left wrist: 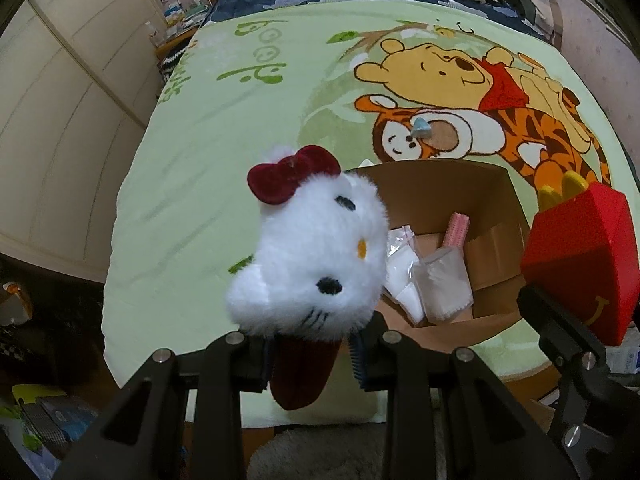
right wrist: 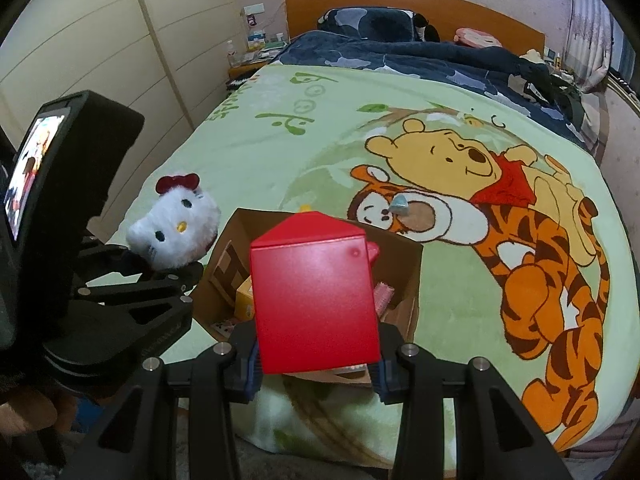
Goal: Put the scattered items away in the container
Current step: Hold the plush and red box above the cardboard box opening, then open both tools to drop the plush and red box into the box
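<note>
Risk 1: the fluffy white cat-face plush toy with a dark red bow (left wrist: 308,252) hangs left of the open brown cardboard box (left wrist: 440,196), over the green cartoon-print blanket (left wrist: 208,152) rather than the opening. Let go here, it would likely land on the blanket or the box's left wall.

Risk 2: the grip is only on the toy's dark red lower part, so the soft pile could slip out.

Risk 3: the glossy red plastic fries-carton toy (right wrist: 316,300) is smooth and wide. It could tip on release and catch the box's near rim.

Left gripper (left wrist: 310,354), lower centre of its view: jaws narrow, pinching the plush's red base.

Right gripper (right wrist: 316,364), lower centre: jaws clamped on the carton's two sides, over the box.

Small pale blue object (right wrist: 400,204) lies on the blanket beyond the box, not yet collected.
</note>
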A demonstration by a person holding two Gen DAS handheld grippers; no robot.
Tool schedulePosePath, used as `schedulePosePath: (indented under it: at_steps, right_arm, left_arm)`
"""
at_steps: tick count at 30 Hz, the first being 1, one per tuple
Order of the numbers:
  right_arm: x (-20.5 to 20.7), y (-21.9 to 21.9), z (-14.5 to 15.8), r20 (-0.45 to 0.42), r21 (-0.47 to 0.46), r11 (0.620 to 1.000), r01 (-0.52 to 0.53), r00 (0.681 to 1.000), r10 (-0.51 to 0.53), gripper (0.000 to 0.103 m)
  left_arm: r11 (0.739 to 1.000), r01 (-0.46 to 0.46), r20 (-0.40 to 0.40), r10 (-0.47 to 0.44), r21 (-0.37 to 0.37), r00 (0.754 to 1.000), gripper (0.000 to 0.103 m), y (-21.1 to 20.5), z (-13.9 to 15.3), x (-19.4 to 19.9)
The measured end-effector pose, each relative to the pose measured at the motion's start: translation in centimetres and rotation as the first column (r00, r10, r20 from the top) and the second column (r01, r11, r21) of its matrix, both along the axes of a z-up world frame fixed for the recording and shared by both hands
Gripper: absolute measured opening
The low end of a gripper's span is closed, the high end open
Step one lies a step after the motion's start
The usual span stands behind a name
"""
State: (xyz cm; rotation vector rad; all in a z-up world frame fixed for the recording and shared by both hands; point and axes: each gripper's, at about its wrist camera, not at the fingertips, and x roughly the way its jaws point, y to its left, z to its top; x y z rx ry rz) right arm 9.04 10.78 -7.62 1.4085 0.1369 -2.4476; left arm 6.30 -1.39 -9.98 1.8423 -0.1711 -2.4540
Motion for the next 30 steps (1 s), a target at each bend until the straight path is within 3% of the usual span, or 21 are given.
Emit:
schedulePosePath:
  at_steps: [26, 30]
  right_arm:
    - [-1.2, -0.5, -0.6, 0.016, 0.006, 1.0, -0.014, 1.0, 0.014, 0.042]
    - [-2.0, -0.4, -0.9, 0.022, 0.019, 1.0, -0.002, 1.0, 0.001, 0.043]
  left_arm:
    - [1.0, 0.014, 0.028, -0.014, -0.005, 1.0, 0.031, 0.1, -0.8, -0.9]
    - [0.999, 0.025, 0.041, -0.024, -0.025, 0.999, 0.042, 0.3, -1.2, -1.3]
